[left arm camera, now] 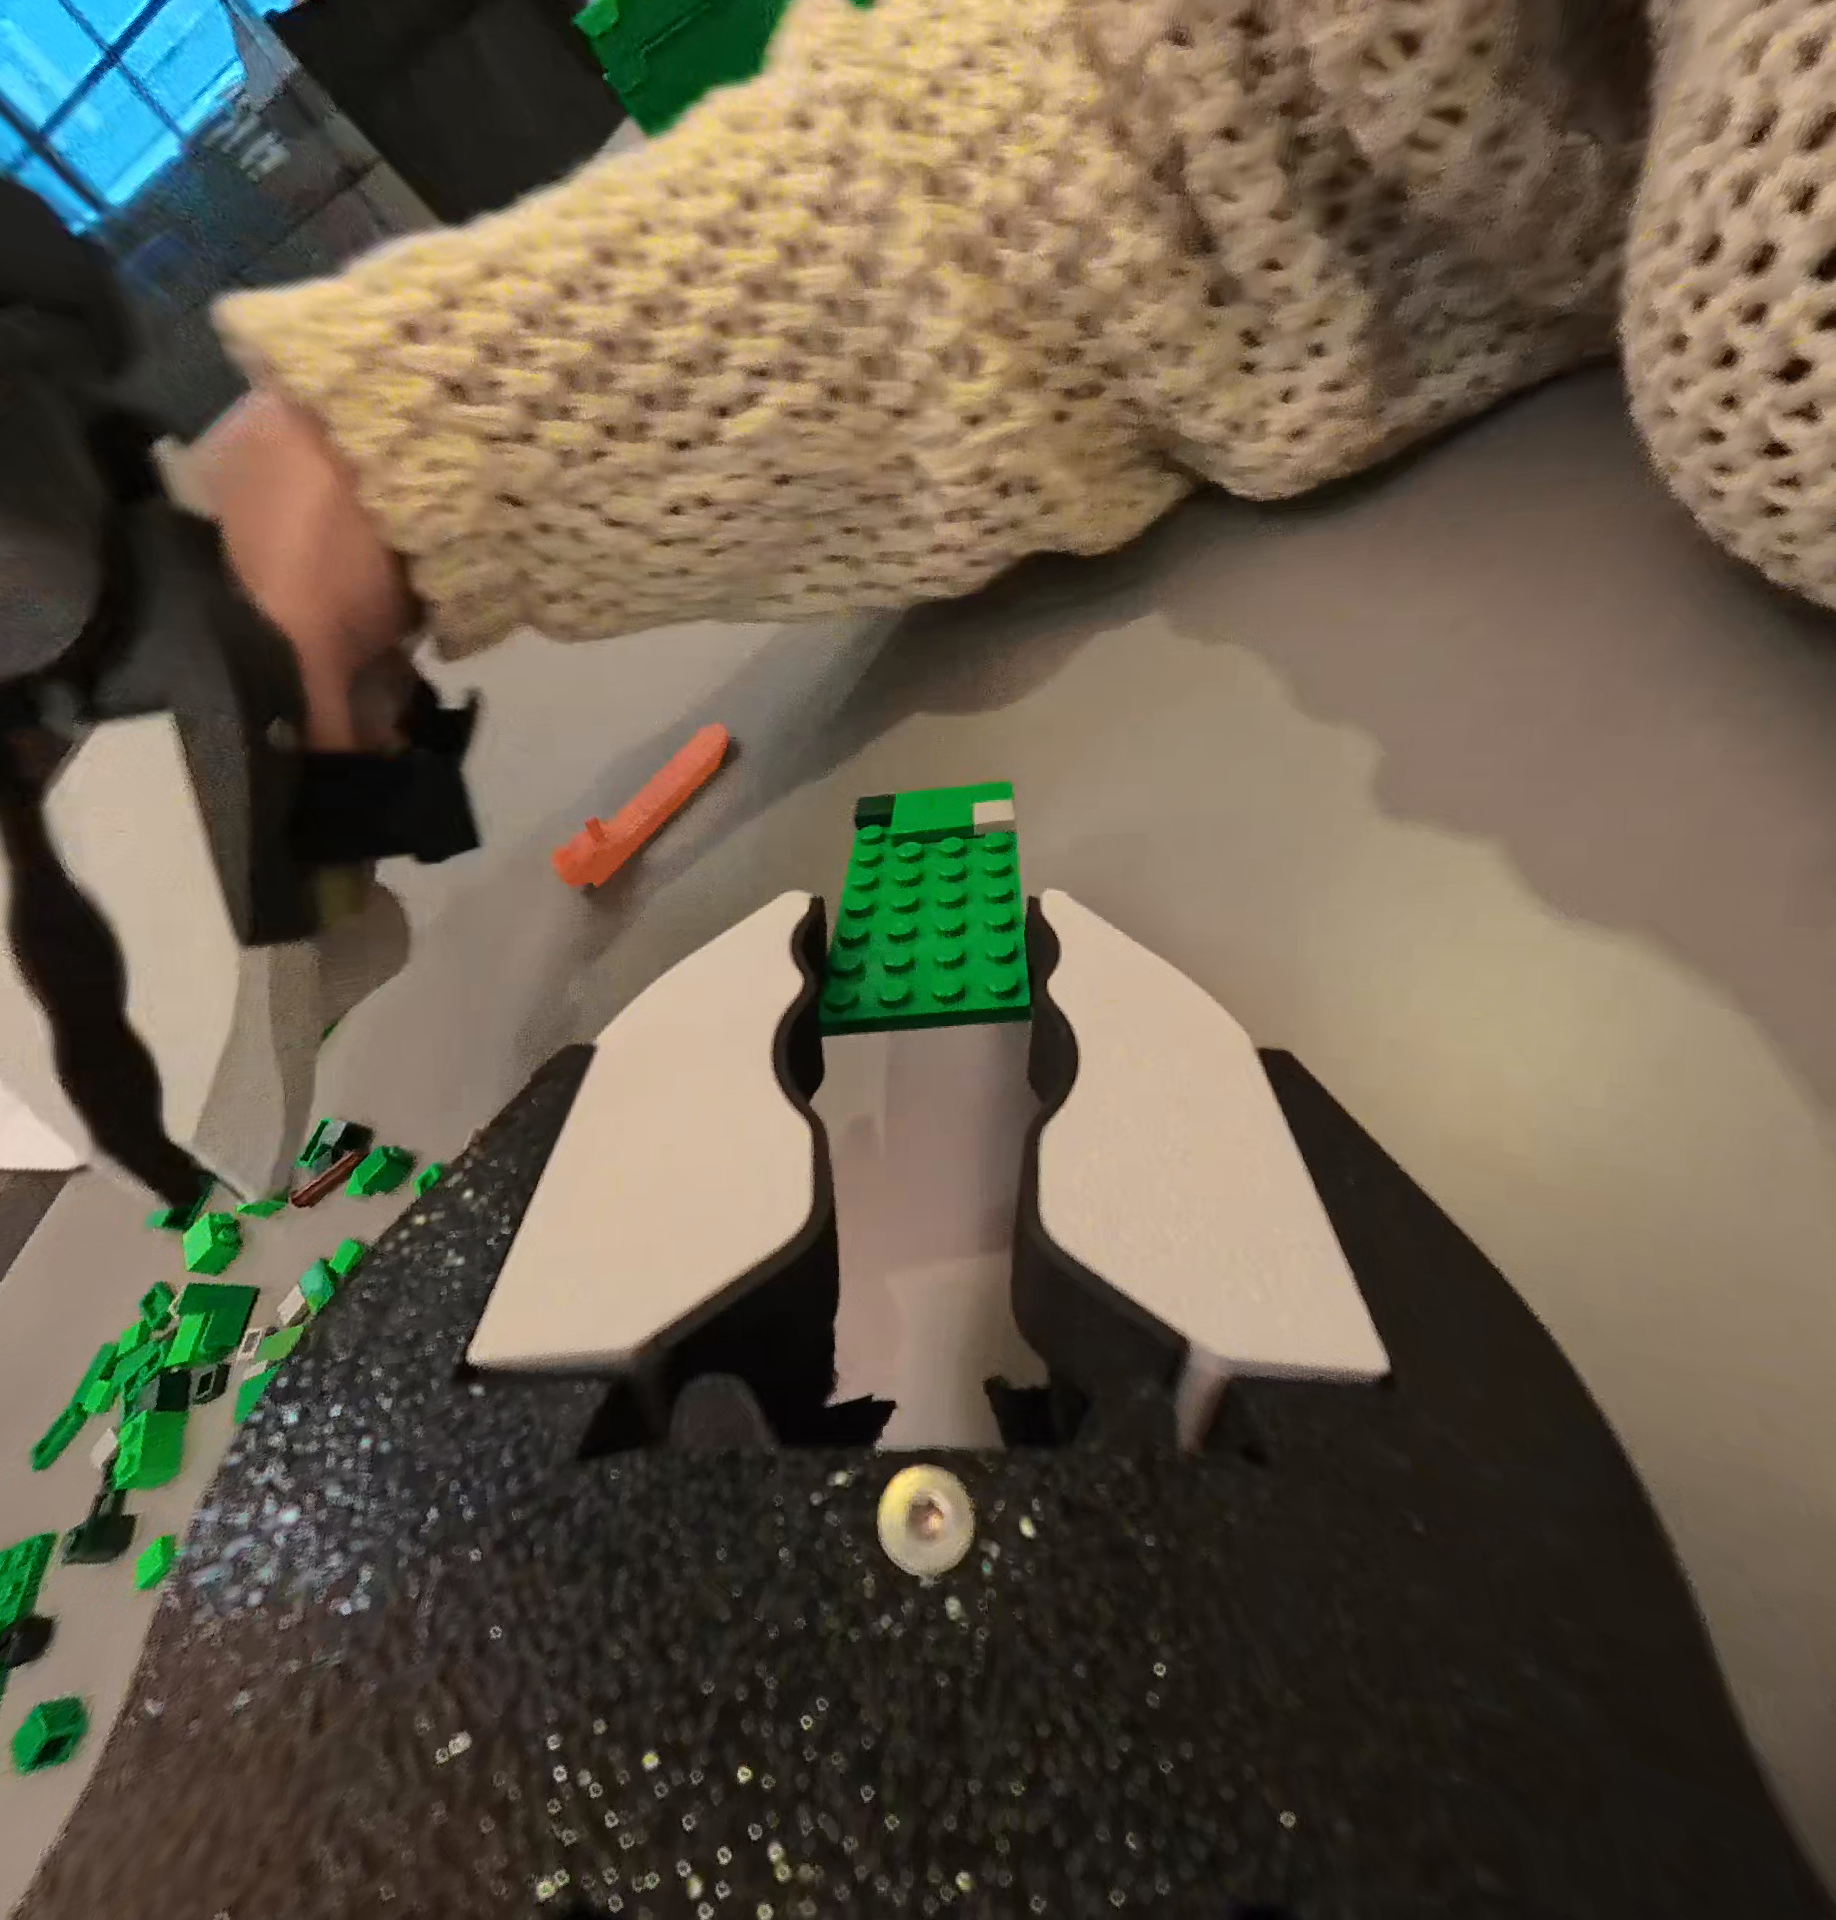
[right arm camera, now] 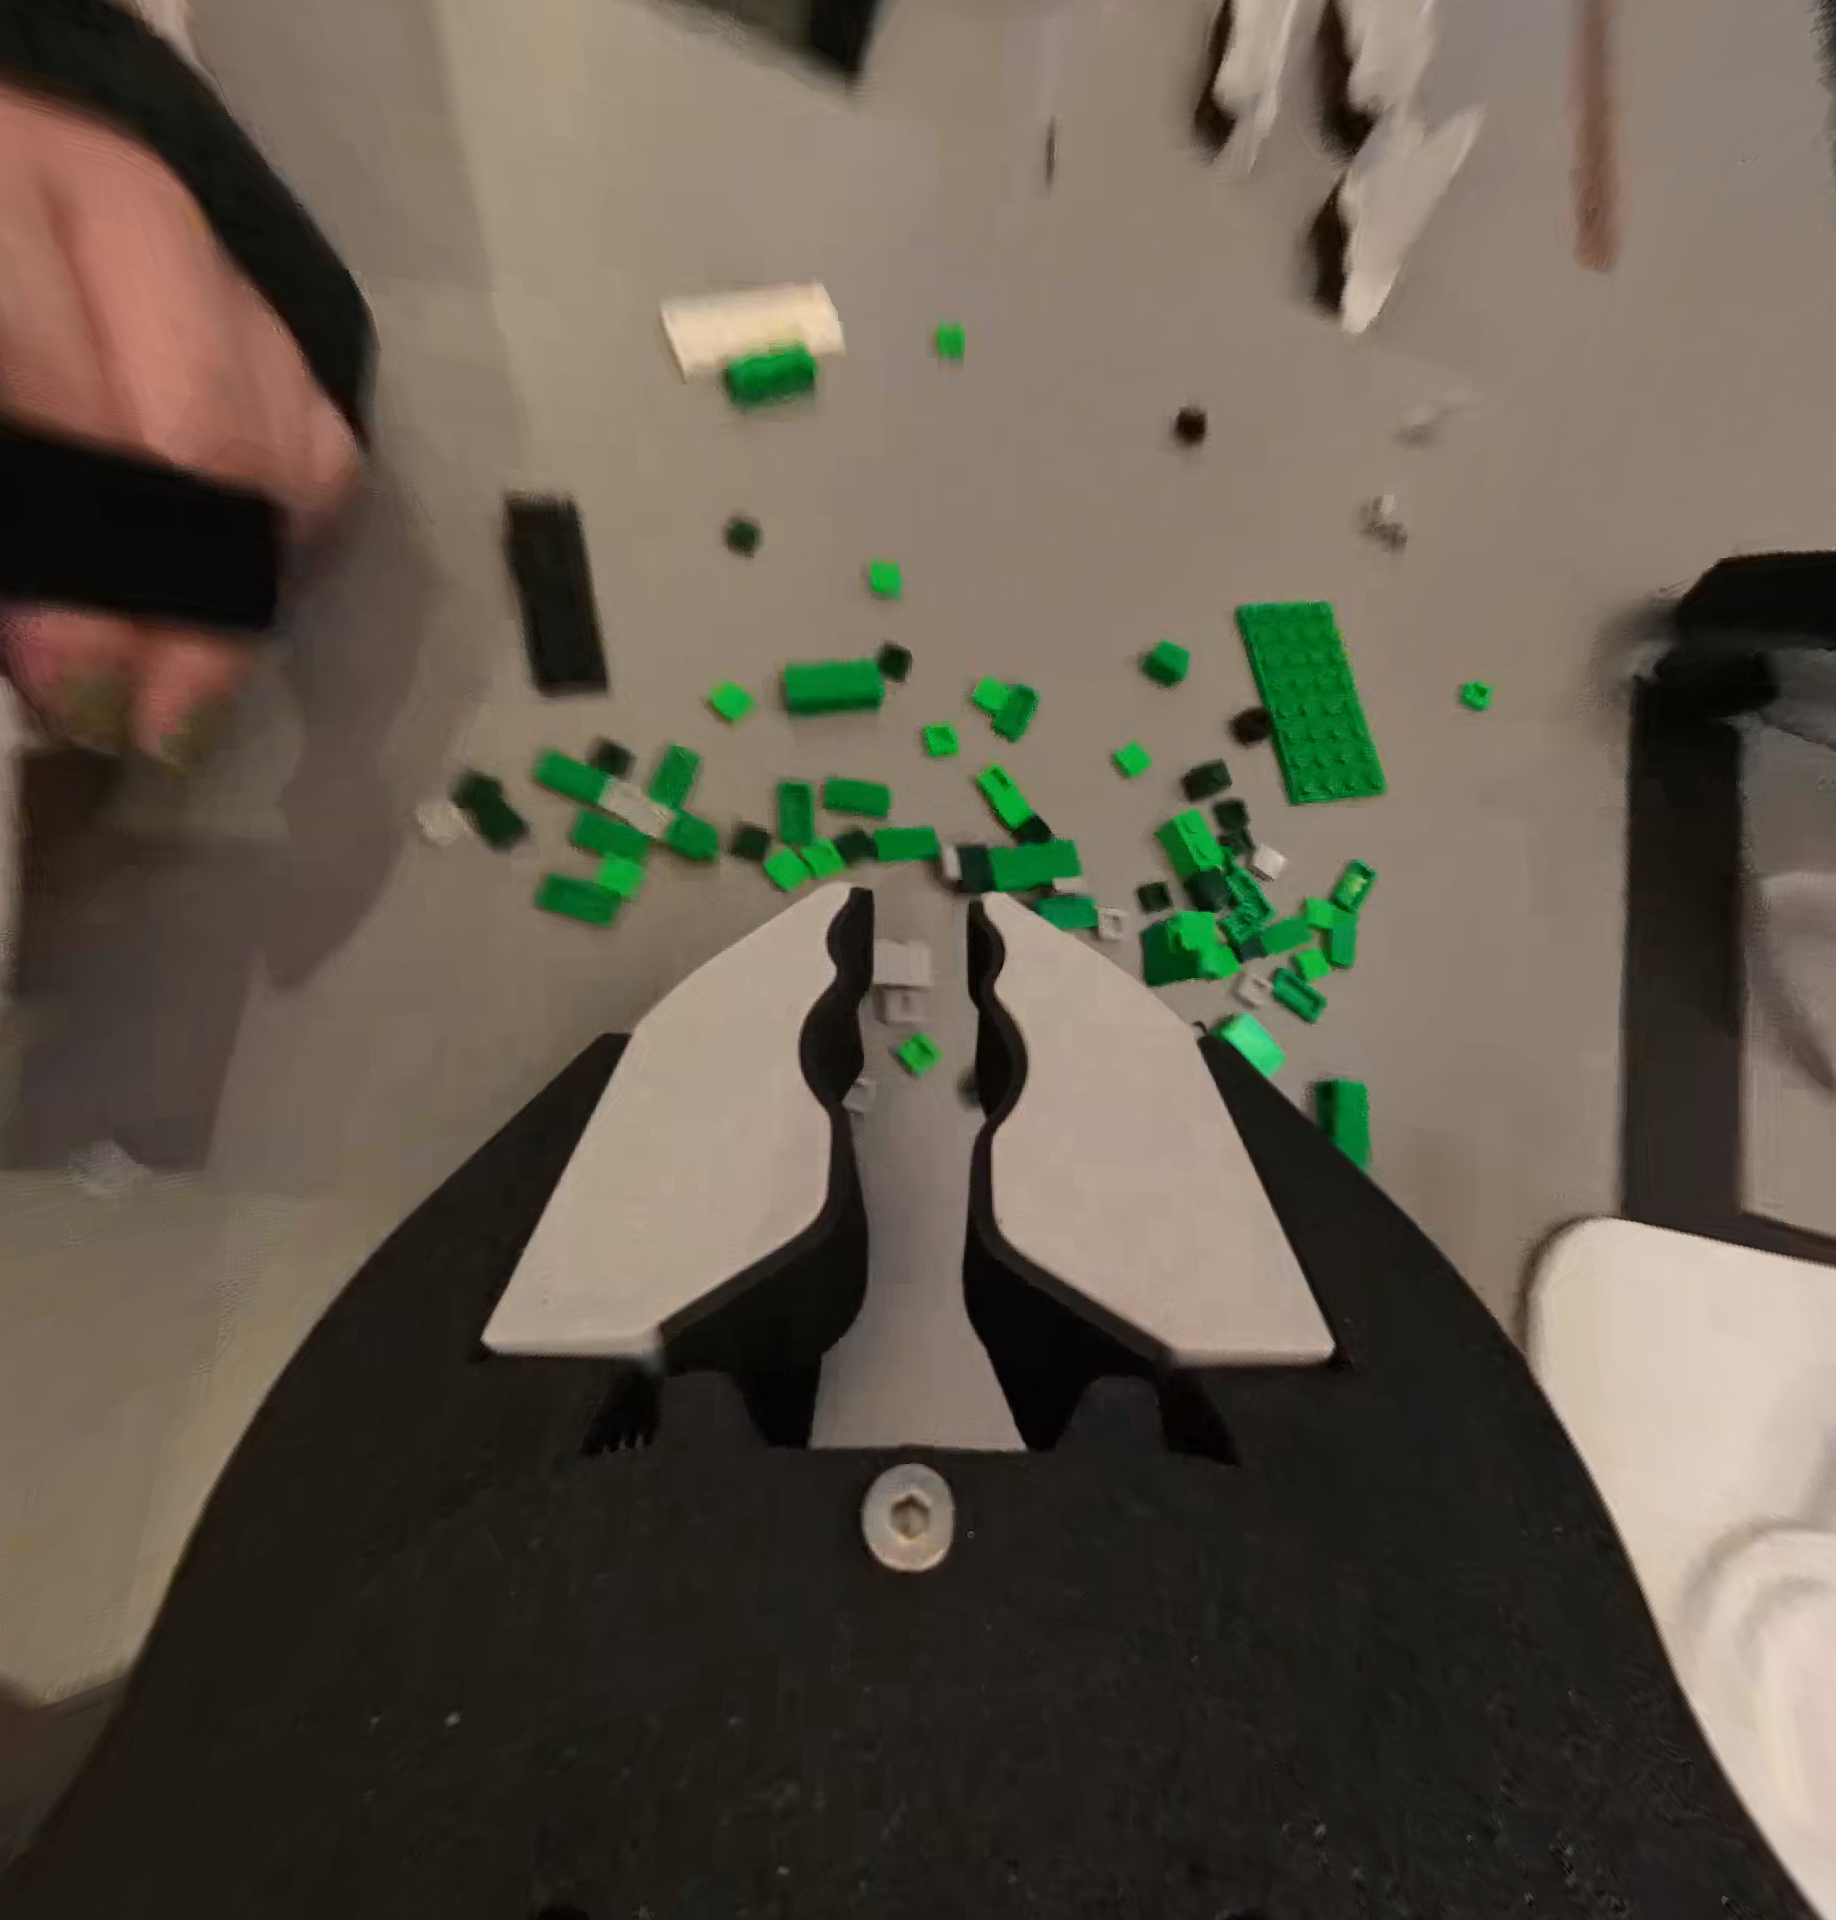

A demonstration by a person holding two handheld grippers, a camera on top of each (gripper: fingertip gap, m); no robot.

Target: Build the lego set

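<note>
A bright green studded plate (left arm camera: pixel 924 935) sits gripped by its long edges between the fingers of the left gripper (left arm camera: pixel 927 925), its near end level with the fingertips and its far end reaching toward 12 o'clock over the grey worktop (left arm camera: pixel 1516 935). At that far end a row of small pieces, dark green, green and pale grey (left arm camera: pixel 940 810), is mounted across the plate. An orange brick separator (left arm camera: pixel 644 805) lies on the worktop at 10 o'clock from the plate, apart from it. A cream knitted sleeve (left arm camera: pixel 841 343) crosses above, its hand (left arm camera: pixel 311 561) at 9 o'clock.

In the right wrist view, the right gripper (right arm camera: pixel 919 914) hovers with its fingers narrowly parted and nothing between them, over a scatter of loose green bricks (right arm camera: pixel 831 686). A second green plate (right arm camera: pixel 1309 701) lies flat at 2 o'clock from the fingertips, a black plate (right arm camera: pixel 555 592) at 10 o'clock. Small grey pieces (right arm camera: pixel 903 961), apparently on the worktop below, show through the gap; blur makes this uncertain.
</note>
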